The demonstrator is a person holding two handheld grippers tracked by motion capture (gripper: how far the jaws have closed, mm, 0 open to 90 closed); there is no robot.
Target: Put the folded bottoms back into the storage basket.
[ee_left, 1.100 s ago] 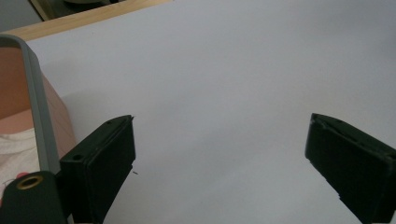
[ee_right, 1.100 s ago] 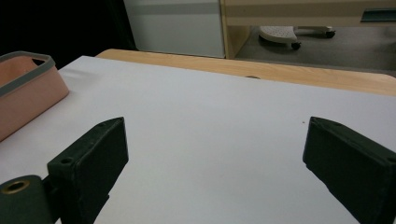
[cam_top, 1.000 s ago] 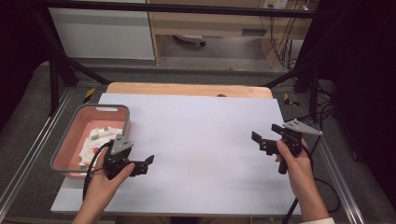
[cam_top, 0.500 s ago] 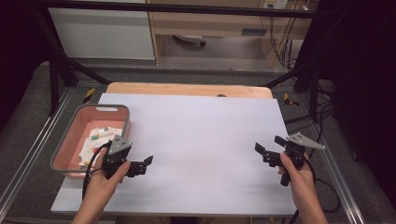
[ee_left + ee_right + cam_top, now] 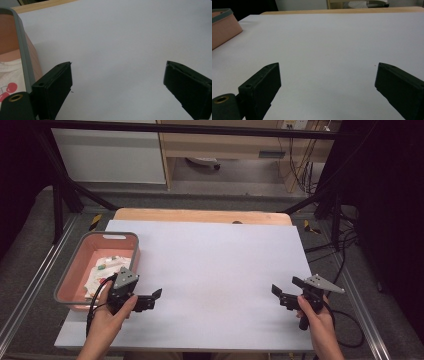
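Observation:
My left gripper (image 5: 153,299) hovers low over the white tabletop (image 5: 210,260) at the near left, just right of a pink basket (image 5: 116,235) with a grey rim. Its jaws stand wide apart with only bare white surface between them, as the left gripper view (image 5: 117,82) also shows. My right gripper (image 5: 285,289) is held near the front right corner, pointing left across the table. It is open too, and the right gripper view (image 5: 327,85) has nothing between its jaws.
Inside the basket lies white printed material (image 5: 102,270); a cherry print (image 5: 8,87) shows on it. The basket's rim (image 5: 23,55) runs close beside my left jaw. A wooden strip (image 5: 200,215) borders the table's far side. Metal frame rails (image 5: 365,315) flank the table.
My right gripper has drawn back toward the near edge of the table. The left gripper has shifted only slightly toward the person. Both stay open.

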